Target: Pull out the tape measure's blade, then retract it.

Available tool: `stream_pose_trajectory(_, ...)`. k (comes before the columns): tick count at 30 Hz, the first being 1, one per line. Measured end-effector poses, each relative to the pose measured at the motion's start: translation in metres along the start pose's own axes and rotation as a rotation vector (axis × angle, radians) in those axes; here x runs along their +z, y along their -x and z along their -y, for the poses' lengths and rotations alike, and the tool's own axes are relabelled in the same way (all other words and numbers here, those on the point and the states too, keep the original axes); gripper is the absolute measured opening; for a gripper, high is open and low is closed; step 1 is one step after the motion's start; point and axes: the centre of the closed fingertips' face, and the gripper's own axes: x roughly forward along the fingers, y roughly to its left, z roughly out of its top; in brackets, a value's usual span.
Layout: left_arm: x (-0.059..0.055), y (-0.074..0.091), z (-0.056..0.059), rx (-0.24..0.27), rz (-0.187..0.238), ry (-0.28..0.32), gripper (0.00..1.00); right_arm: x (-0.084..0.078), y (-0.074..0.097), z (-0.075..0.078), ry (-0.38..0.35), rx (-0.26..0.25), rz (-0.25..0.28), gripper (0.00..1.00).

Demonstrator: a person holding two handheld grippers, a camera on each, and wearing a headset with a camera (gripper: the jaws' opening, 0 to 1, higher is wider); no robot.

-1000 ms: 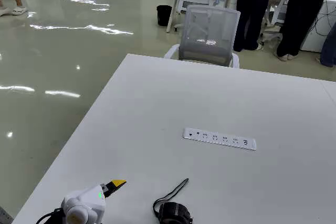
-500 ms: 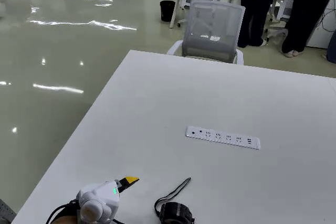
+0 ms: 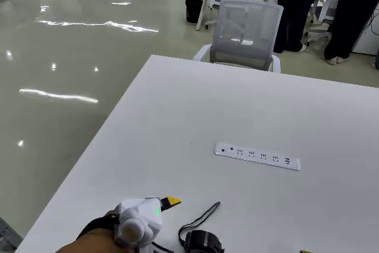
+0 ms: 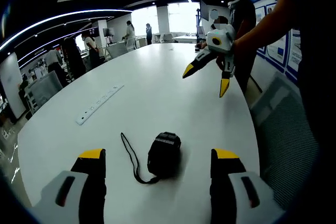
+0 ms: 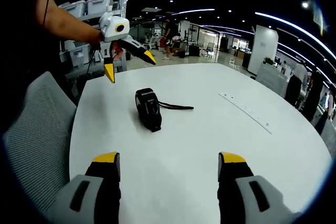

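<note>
1. Black and compact, the tape measure lies on the white bench near the person's edge. It is well short of the power strip.
2. No blade shows outside the case, so I judge the pull not yet begun. Both the draw and the retraction are left to do.
3. The left gripper points at the case with its fingers spread wide, one on either side and clear of it. They grasp nothing.
4. The right gripper faces the case from the opposite side. Its fingers are likewise parted and empty, held above the bench.
5. A thin black wrist strap trails loose from the case across the bench.
6. The case looks dark and rubbery, resting on one flat side. I cannot make out the blade's hook or any lock button.
</note>
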Motion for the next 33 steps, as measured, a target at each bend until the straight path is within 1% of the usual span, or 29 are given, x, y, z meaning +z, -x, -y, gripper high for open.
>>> stream_pose_trajectory(4,-0.002,-0.01,0.002,-0.034,-0.035,-0.038,0.79,0.006,-0.012,-0.004,0.024,0.034,-0.012,0.76)
stream_pose_trajectory(8,0.001,-0.018,0.004,-0.045,-0.029,-0.033,0.78,0.012,-0.022,-0.005,0.022,0.051,-0.004,0.75)
stream_pose_trajectory(10,-0.002,-0.023,0.007,-0.058,-0.046,-0.047,0.77,0.012,-0.028,-0.008,0.034,0.065,-0.013,0.73)
stream_pose_trajectory(11,-0.002,-0.024,0.008,-0.058,-0.047,-0.052,0.76,0.012,-0.03,-0.008,0.037,0.068,-0.015,0.72)
stream_pose_trajectory(12,-0.004,-0.026,0.009,-0.064,-0.059,-0.061,0.76,0.013,-0.034,-0.014,0.048,0.091,-0.026,0.72)
stream_pose_trajectory(14,-0.005,-0.028,0.009,-0.061,-0.073,-0.075,0.75,0.013,-0.039,-0.016,0.069,0.11,-0.032,0.72)
stream_pose_trajectory(16,-0.006,-0.03,0.01,-0.072,-0.075,-0.07,0.75,0.012,-0.044,-0.016,0.083,0.123,-0.047,0.7)
stream_pose_trajectory(20,-0.009,-0.037,0.014,-0.096,-0.098,-0.081,0.73,0.01,-0.053,-0.012,0.103,0.145,-0.08,0.68)
stream_pose_trajectory(25,-0.01,-0.045,0.017,-0.111,-0.102,-0.087,0.71,0.012,-0.064,-0.01,0.108,0.16,-0.085,0.66)
stream_pose_trajectory(29,-0.012,-0.05,0.02,-0.116,-0.121,-0.098,0.66,0.015,-0.073,-0.01,0.092,0.166,-0.082,0.61)
stream_pose_trajectory(33,-0.013,-0.056,0.021,-0.119,-0.128,-0.108,0.61,0.016,-0.083,-0.015,0.119,0.187,-0.094,0.6)
